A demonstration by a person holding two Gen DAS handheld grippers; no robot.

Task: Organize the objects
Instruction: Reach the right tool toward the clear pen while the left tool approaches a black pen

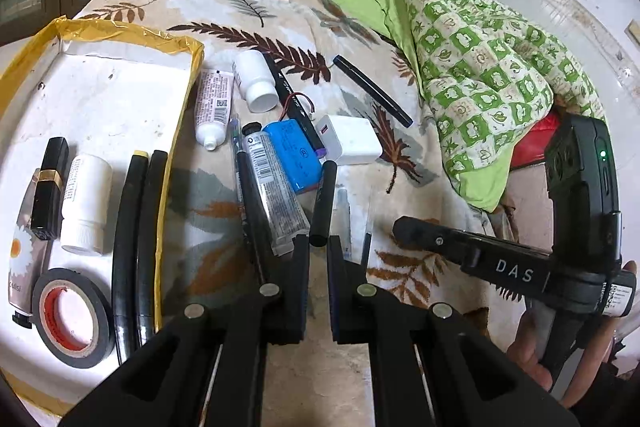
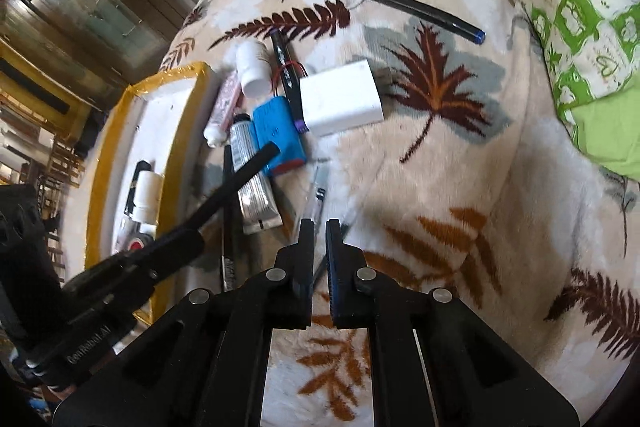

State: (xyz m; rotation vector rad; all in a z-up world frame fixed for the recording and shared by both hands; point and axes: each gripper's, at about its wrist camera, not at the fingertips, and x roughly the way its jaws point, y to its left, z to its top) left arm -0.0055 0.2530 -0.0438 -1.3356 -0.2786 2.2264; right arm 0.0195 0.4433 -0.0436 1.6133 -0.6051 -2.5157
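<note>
L claw (image 1: 318,247) clamped on black stick (image 1: 325,203), R claw (image 2: 318,231) empty (shut) nearby.

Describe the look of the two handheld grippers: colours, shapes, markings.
Both are matte black plastic. The left gripper has flat rectangular fingers on angular linkage arms with round silver pivot pins. The right gripper looks identical, its pads edged blue. Seen from the left, it bears white letters "DAS", a label and a green light.
</note>
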